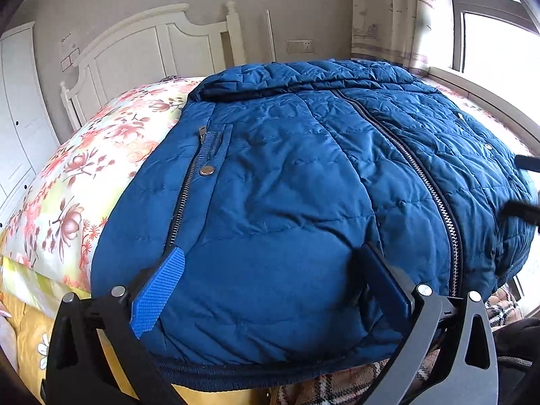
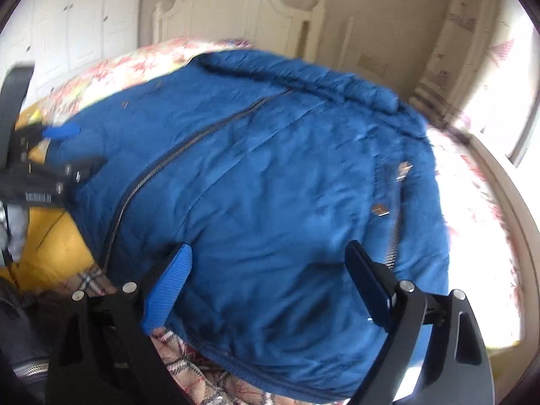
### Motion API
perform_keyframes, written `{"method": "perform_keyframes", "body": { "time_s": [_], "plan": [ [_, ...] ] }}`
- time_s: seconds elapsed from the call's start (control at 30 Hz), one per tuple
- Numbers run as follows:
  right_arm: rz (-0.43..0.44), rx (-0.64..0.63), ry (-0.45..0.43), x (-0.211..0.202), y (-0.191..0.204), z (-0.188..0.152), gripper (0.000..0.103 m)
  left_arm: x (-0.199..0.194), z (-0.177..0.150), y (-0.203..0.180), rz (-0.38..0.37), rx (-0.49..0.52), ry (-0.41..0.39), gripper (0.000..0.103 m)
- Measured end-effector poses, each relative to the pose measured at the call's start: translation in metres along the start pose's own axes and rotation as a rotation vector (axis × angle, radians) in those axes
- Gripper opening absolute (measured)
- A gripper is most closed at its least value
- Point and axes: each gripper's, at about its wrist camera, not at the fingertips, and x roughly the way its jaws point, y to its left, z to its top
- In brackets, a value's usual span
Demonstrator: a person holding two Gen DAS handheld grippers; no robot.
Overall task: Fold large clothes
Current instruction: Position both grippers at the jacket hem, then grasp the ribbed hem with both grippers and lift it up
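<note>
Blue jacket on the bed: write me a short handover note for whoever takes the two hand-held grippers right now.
Left hand-held gripper: open, over the hem on the jacket's left half, gripping nothing.
Right hand-held gripper: open, over the hem on the right half, also empty.
Blue jacket: lies front up on the floral bedspread, zipped, collar toward the headboard, hem at the near bed edge over a plaid cloth.
Done: jacket looks spread out; sleeves not visible.
Left: no body fold made yet. Likely next step is gripping the hem and folding it toward the collar.
</note>
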Motion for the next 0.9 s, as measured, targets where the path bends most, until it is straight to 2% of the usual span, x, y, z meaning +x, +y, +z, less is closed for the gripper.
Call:
{"method": "perform_keyframes", "body": {
  "time_s": [0.13, 0.23, 0.37, 0.47, 0.53, 0.6, 0.67, 0.73, 0.83, 0.9],
  "plan": [
    [-0.064, 0.088, 0.044, 0.006, -0.032, -0.01, 0.09, 0.001, -0.001, 0.001, -0.004, -0.001, 0.001, 0.099],
    [0.022, 0.178, 0.008, 0.012, -0.052, -0.023, 0.093, 0.001, -0.001, 0.002, -0.004, 0.0, 0.001, 0.099],
    [-0.006, 0.164, 0.03, 0.01, -0.049, -0.018, 0.093, 0.001, -0.001, 0.002, -0.005, 0.001, 0.0, 0.099],
    [-0.053, 0.129, -0.026, -0.002, -0.043, -0.011, 0.092, 0.001, -0.001, 0.002, -0.004, -0.001, -0.003, 0.099],
    [-0.042, 0.11, -0.038, 0.0, -0.04, -0.012, 0.092, 0.001, -0.002, 0.002, -0.005, -0.001, -0.004, 0.099],
    [-0.028, 0.104, 0.014, 0.012, -0.04, -0.019, 0.094, 0.0, -0.001, 0.002, -0.008, 0.0, -0.002, 0.099],
    [0.017, 0.154, -0.004, 0.013, -0.049, -0.025, 0.095, -0.004, 0.0, 0.007, -0.028, 0.004, 0.014, 0.099],
    [-0.009, 0.129, 0.012, 0.003, -0.05, -0.025, 0.094, -0.024, -0.009, 0.034, -0.08, -0.08, -0.039, 0.099],
    [0.012, 0.08, -0.037, -0.027, -0.054, -0.043, 0.094, -0.041, -0.032, 0.086, -0.174, -0.233, -0.098, 0.099],
    [0.032, 0.089, -0.04, -0.037, -0.062, -0.063, 0.094, -0.038, -0.053, 0.125, -0.244, -0.329, -0.083, 0.099]
  ]
}}
